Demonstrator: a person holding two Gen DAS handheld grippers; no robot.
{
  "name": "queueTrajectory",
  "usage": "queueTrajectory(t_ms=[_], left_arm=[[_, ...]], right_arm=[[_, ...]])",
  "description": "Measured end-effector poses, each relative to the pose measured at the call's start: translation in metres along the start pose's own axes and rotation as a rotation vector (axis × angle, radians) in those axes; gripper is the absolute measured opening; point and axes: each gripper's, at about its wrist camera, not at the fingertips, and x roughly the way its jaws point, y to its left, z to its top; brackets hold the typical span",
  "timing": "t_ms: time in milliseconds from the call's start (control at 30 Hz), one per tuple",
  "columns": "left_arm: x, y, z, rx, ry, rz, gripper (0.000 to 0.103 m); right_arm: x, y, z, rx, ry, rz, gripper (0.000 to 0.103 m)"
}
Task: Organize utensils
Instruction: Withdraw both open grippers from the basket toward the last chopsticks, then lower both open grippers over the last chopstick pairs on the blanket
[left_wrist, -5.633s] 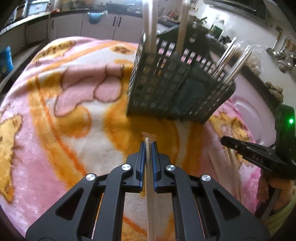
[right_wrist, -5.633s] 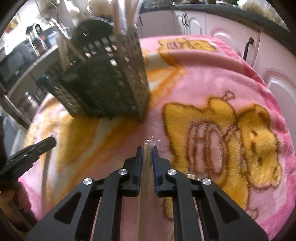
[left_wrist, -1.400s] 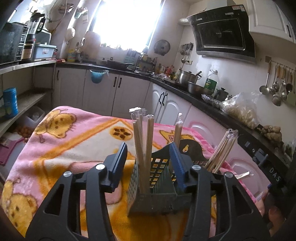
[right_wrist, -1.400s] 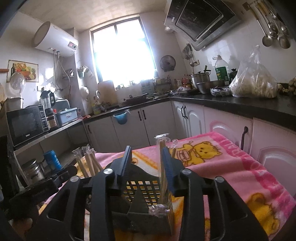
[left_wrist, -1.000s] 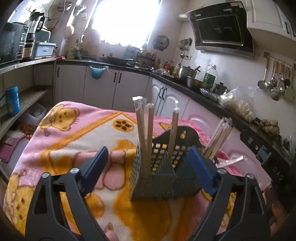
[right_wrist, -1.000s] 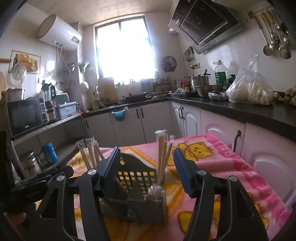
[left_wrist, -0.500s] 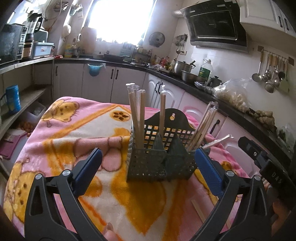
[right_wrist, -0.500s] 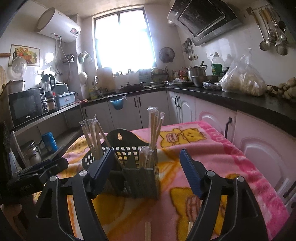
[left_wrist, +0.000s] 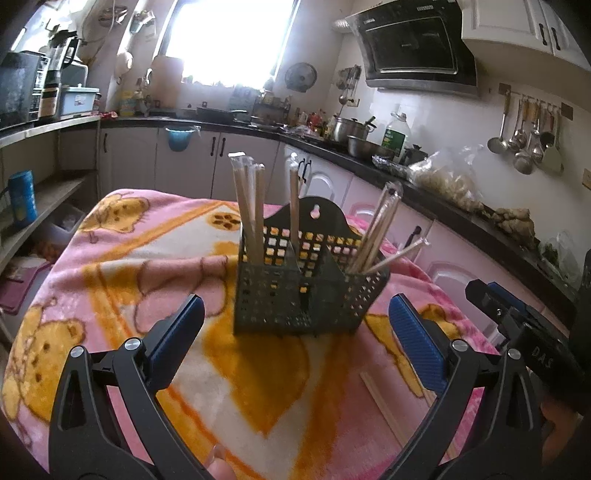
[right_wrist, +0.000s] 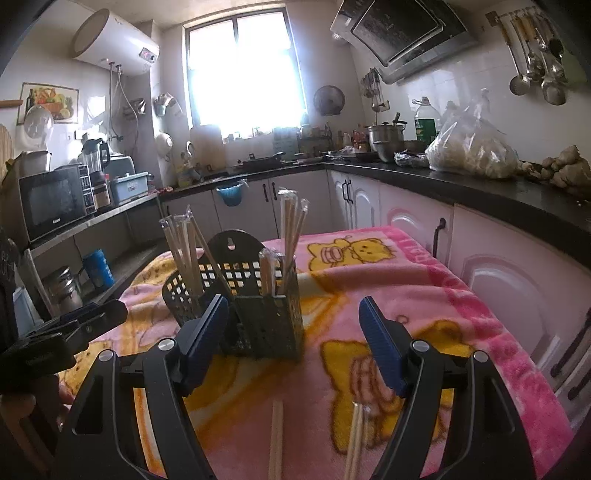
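Both pairs of fingers are spread wide with nothing between the blue pads: the left gripper (left_wrist: 295, 332) and the right gripper (right_wrist: 293, 336) each frame the dark perforated utensil caddy (left_wrist: 306, 291) from a little way back, touching nothing.

The caddy stands upright near the middle of the pink blanket (left_wrist: 122, 258), with wrapped chopsticks (left_wrist: 249, 214) standing or leaning in its compartments. A few more wrapped pairs (right_wrist: 275, 439) lie loose on the blanket toward its near edge, just below the right gripper.

These loose pairs look very light and stiff, but thin, and the clear sleeve is probably slippery — I would pinch one around mid-length, square across the sticks, so it does not swivel or slide out. The plush blanket gives underneath, so the fingertips may need to press in a little to get under a pair.

About five and a half seconds earlier each gripper was clamped on a wrapped pair low over the blanket — now both are empty and drawn back from the caddy, and over the last second and a half their fingers have spread progressively wider.
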Motion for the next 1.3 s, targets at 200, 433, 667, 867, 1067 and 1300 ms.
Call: queueTrajectory(t_ms=[200,433,667,867,1067,1300], left_arm=[[0.000,-0.013,-0.010,0.021,0.025,-0.008,0.091],[0.006,-0.027,-0.024,0.041,0.068,-0.019,0.091],[0.016,-0.041,-0.040,0.068,0.127,-0.023,0.091],[0.028,-0.047,-0.056,0.074,0.194,-0.035,0.091],[0.045,-0.055,-0.072,0.082,0.284,-0.053,0.091],[0.069,-0.060,-0.091,0.048,0.399,-0.101,0.081]], right_arm=[[-0.008,-0.010,-0.008,0.013,0.031,-0.008,0.071],[-0.010,-0.022,-0.020,0.003,0.091,-0.015,0.071],[0.003,-0.037,-0.036,-0.002,0.195,-0.014,0.071],[0.018,-0.050,-0.050,0.003,0.290,0.000,0.064],[0.035,-0.068,-0.062,0.049,0.395,0.043,0.052],[0.060,-0.080,-0.072,0.101,0.516,0.115,0.035]])
